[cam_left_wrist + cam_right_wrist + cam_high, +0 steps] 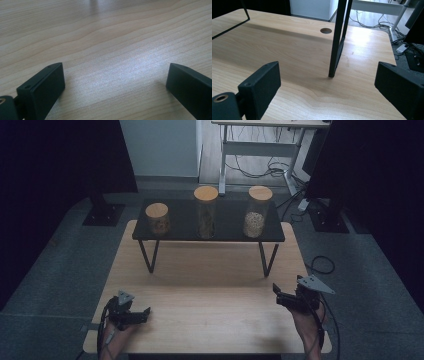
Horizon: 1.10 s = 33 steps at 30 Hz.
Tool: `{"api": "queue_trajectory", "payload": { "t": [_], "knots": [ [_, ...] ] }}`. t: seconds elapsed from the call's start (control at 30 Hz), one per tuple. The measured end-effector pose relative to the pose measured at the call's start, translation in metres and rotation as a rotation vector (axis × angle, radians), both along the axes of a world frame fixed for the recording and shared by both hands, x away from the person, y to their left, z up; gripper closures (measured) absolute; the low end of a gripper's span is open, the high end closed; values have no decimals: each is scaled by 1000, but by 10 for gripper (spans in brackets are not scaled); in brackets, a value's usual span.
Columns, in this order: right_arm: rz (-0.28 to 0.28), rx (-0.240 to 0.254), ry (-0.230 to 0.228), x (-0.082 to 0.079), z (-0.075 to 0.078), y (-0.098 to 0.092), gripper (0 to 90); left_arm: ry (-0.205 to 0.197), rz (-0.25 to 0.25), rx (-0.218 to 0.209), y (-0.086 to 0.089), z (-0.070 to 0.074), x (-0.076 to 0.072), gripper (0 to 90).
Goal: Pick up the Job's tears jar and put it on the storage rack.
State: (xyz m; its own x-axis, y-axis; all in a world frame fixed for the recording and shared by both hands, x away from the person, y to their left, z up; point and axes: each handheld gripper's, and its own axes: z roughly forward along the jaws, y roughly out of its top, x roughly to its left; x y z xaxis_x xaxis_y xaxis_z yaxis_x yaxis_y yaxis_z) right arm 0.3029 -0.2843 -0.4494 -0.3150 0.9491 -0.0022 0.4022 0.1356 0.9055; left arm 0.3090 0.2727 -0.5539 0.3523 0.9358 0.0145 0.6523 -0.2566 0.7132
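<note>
High view: I log one wooden bench (210,290), and on its far half a black low shelf (225,232) on thin legs, its top running almost from the left edge to the right edge. On the shelf I count three glass jars with round wooden lids: a short left jar (157,220) near the shelf's left end, a tall middle jar (206,213) at its centre, and a right jar (255,212) toward its right end, all upright and apart from one another. My left tongs (142,312) sit low by the bench's near left corner, my right tongs (278,295) by the near right edge, both well apart from the jars. Left gripper view: jaws spread wide, nothing between them, bare wood grain just beneath. Right gripper view: jaws likewise spread and empty; I note the shelf's right leg (337,45) standing on the bench ahead between them, untouched, and a round cable hole (326,30) in the bench near its far edge.
</note>
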Motion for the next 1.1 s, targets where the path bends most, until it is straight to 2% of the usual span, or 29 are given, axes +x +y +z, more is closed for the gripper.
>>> {"api": "queue_trajectory", "payload": {
  "t": [0.87,1.1],
  "knots": [
    [-42,-63,22,-11,-30,3,64,-1,0,-1,0,0,0,17],
    [-50,-61,36,-13,-39,4,64,-1,0,-1,0,0,0,17]
  ]
}}
